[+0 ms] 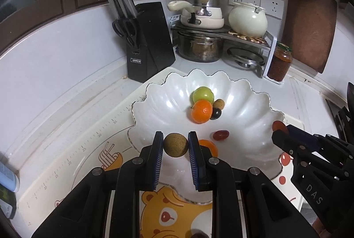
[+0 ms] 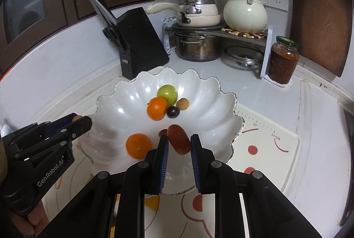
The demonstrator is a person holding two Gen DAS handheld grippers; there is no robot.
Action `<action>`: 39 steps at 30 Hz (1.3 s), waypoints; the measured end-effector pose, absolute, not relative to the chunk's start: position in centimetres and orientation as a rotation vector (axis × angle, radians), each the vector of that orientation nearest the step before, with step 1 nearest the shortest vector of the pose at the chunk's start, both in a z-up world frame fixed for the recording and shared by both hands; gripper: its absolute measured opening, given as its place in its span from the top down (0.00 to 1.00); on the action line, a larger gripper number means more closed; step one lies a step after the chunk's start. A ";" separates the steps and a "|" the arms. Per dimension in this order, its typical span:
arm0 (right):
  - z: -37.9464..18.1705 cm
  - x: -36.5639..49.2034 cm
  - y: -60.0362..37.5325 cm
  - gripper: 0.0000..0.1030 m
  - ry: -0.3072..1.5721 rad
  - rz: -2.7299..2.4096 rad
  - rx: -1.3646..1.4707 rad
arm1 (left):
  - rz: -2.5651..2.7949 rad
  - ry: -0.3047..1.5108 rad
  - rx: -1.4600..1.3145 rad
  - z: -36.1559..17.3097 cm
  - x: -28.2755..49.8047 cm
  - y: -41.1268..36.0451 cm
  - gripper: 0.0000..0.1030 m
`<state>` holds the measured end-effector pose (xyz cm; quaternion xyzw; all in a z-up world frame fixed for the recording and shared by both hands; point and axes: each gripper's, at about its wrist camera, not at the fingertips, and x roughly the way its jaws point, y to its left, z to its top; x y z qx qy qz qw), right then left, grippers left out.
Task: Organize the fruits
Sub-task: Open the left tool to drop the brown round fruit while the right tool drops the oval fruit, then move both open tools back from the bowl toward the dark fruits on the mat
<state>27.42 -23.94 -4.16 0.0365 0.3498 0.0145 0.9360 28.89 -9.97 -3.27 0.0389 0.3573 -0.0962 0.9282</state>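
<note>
Over the scalloped bowl: left tongs clenching a brown fruit, right tongs a reddish, perhaps elongated, fruit.

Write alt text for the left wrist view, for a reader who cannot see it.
The left gripper holds a round brown fruit between its jaws over the near edge of a white scalloped bowl. The bowl holds a green fruit, an orange and several smaller fruits. The right gripper comes in from the right, carrying a red fruit.
</note>
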 end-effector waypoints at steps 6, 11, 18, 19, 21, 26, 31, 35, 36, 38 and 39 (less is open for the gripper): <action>-5.1 28.8 -24.6 0.79 0.731 0.014 0.092 | -0.182 0.747 0.066 -4.0 30.2 -10.1 0.77; -5.9 29.7 -24.9 0.79 0.750 0.005 0.098 | -0.166 0.759 0.062 -4.8 30.9 -10.1 0.77; -6.7 30.5 -25.1 0.79 0.772 0.008 0.113 | -0.151 0.780 0.052 -5.6 31.6 -10.1 0.77; -6.7 30.6 -25.1 0.79 0.774 0.009 0.114 | -0.148 0.781 0.052 -5.6 31.6 -10.1 0.76; -6.7 30.6 -25.0 0.78 0.770 0.001 0.113 | -0.142 0.779 0.055 -5.7 31.6 -10.1 0.68; -6.5 30.6 -25.1 0.71 0.766 -0.004 0.111 | -0.115 0.766 0.064 -5.4 31.3 -9.9 0.47; -5.8 30.0 -25.0 0.51 0.740 -0.030 0.091 | -0.086 0.754 0.065 -4.9 30.7 -9.5 0.38; -4.9 28.8 -25.3 0.23 0.690 -0.076 0.084 | -0.068 0.738 0.068 -4.2 30.0 -9.3 0.33; -4.6 28.5 -25.3 0.21 0.678 -0.089 0.078 | -0.063 0.733 0.068 -4.0 29.6 -9.3 0.32; -4.1 27.9 -25.4 0.21 0.661 -0.107 0.068 | -0.056 0.727 0.068 -3.7 29.2 -9.3 0.31; -3.9 27.7 -25.4 0.21 0.656 -0.113 0.065 | -0.052 0.724 0.069 -3.5 28.9 -9.2 0.31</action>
